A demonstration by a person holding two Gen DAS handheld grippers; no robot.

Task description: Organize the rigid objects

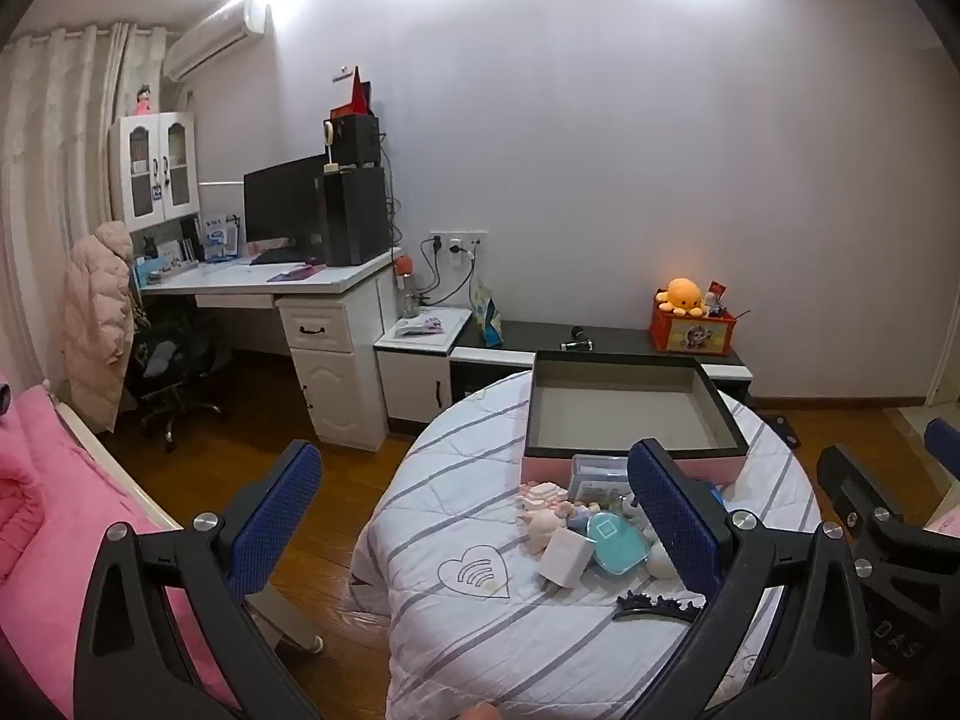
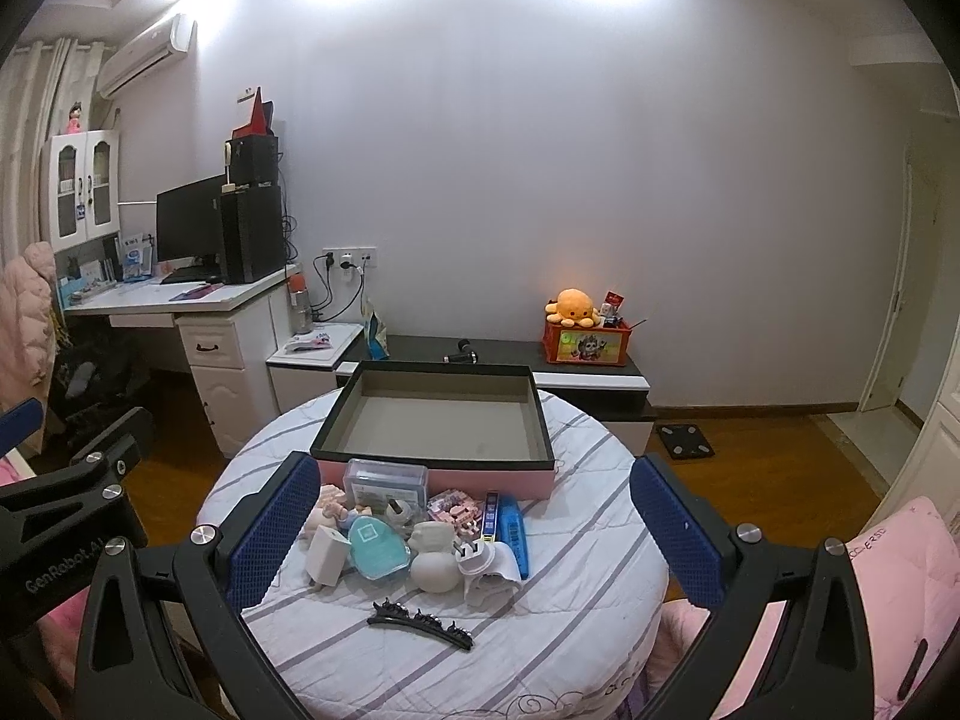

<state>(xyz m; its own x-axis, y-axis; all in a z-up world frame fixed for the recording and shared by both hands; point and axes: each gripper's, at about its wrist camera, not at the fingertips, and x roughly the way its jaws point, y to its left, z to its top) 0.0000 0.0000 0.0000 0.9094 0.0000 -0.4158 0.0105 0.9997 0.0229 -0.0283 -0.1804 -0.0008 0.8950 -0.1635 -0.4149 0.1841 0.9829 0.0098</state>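
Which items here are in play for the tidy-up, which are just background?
In play: empty pink box, clear case, teal case, white charger, white figurine, black hair clip.

Background: orange octopus plush, red crate, monitor, pink coat.

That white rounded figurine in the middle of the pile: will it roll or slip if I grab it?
The white figurine looks smooth and glossy, probably ceramic or hard plastic, so the right gripper may slip on it. Its bulbous base and narrower top suggest it could tip or roll if nudged. It sits tight among a teal case and a white plug, so neighbours may shift.
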